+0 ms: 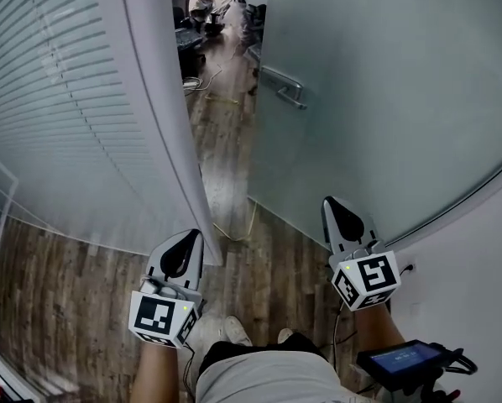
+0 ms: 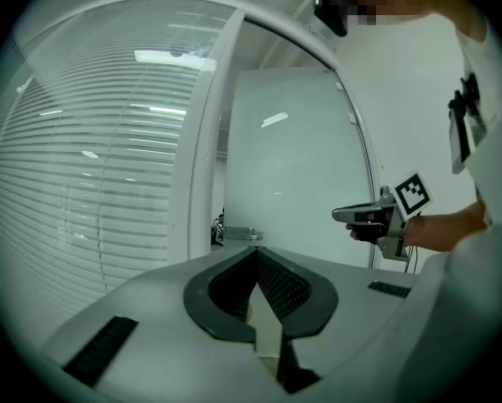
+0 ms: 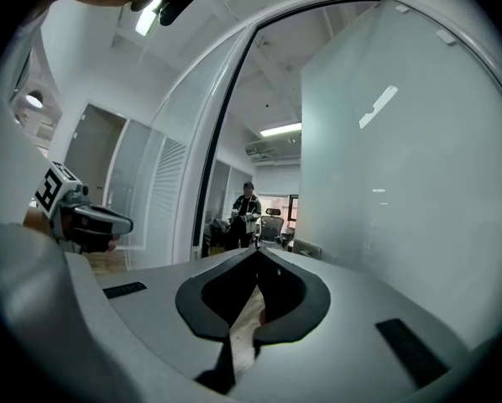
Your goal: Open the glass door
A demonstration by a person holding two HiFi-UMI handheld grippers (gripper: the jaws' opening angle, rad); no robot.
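Observation:
The frosted glass door (image 1: 385, 99) stands swung ajar, with a gap between its edge and the white frame post (image 1: 154, 116). Its metal handle (image 1: 283, 86) sticks out near the door's free edge. My left gripper (image 1: 186, 235) hangs low in front of the post, shut and empty. My right gripper (image 1: 333, 201) is near the bottom of the door pane, well short of the handle, shut with nothing in it. In the left gripper view the jaws (image 2: 257, 254) meet tip to tip, with the handle (image 2: 241, 234) far ahead. The right gripper view shows its jaws (image 3: 258, 252) closed beside the door (image 3: 402, 158).
A glass partition with blinds (image 1: 58, 99) runs along the left. Wooden floor (image 1: 226, 191) leads through the gap to an office with chairs (image 1: 196, 23), where a person (image 3: 246, 208) stands. A thin cable (image 1: 234, 229) lies at the threshold. A small screen device (image 1: 402, 361) hangs at my right hip.

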